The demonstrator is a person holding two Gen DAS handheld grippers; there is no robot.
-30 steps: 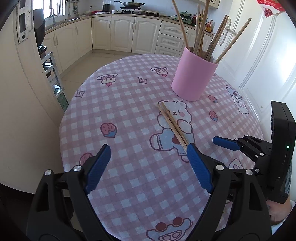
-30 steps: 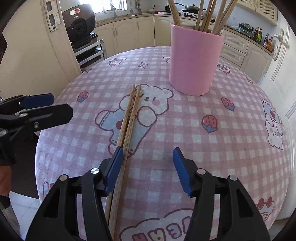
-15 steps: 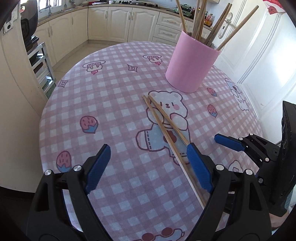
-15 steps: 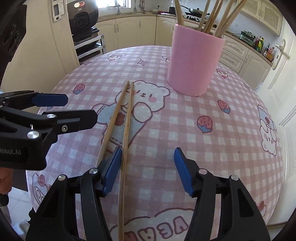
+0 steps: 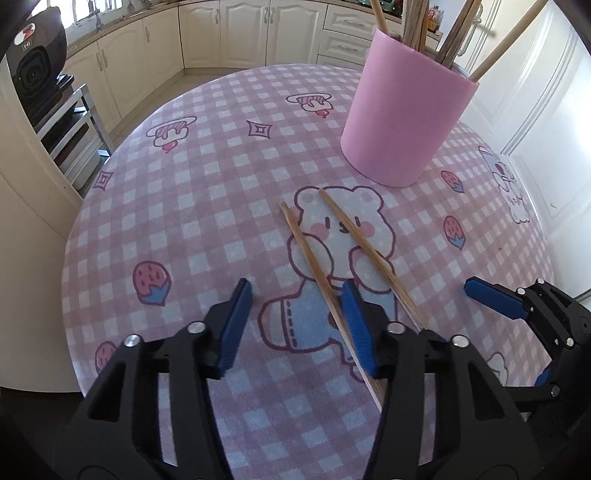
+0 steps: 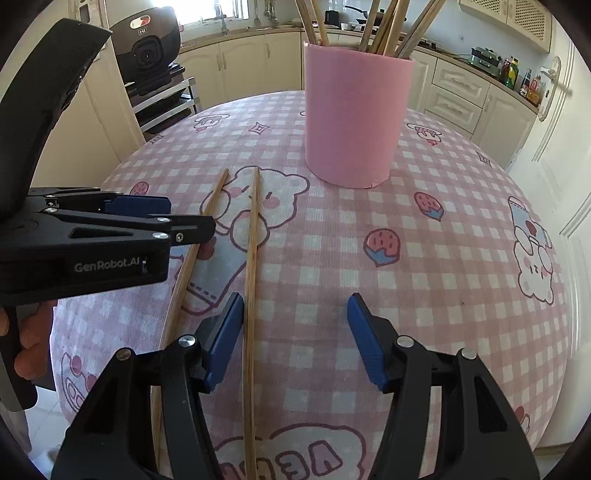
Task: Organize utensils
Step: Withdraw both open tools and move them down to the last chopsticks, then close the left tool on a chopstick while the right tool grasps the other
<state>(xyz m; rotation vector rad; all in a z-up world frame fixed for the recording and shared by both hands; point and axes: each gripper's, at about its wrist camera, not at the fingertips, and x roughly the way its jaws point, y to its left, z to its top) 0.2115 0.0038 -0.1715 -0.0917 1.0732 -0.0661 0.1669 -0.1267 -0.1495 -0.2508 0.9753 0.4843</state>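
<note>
Left gripper (image 5: 295,325): its jaws are closing; one chopstick lies between the blue pads, close along the inner face of the right pad, and the pads do not yet press on it. From the right wrist view the same gripper (image 6: 184,221) reaches in from the left, low over the cloth.

Right gripper (image 6: 295,336): jaws apart and gripping nothing; a chopstick lies between the pads, just beside the left one, with bare cloth out to the right pad. In the left wrist view it (image 5: 491,295) shows at the right edge.

Hand (image 6: 22,339): fingers wrap the left gripper's handle at the left edge of the right wrist view.

Left chopstick (image 5: 314,266): flat on the cloth, running from the bear's head back under the left gripper.

Right chopstick (image 5: 369,251): flat on the cloth beside the first, the two spreading apart toward the near end; it runs past the outer side of the left gripper's right finger.

Pink cup (image 5: 402,110): upright on the far part of the table, beyond the chopsticks' tips, apart from them.

Chopsticks in the cup (image 6: 384,26): a bundle leaning outward above its rim.

Tablecloth (image 5: 184,206): pink and white check with a bear and strawberries, covering a round table.

Cabinets (image 5: 240,33): cream kitchen doors behind the table.
</note>
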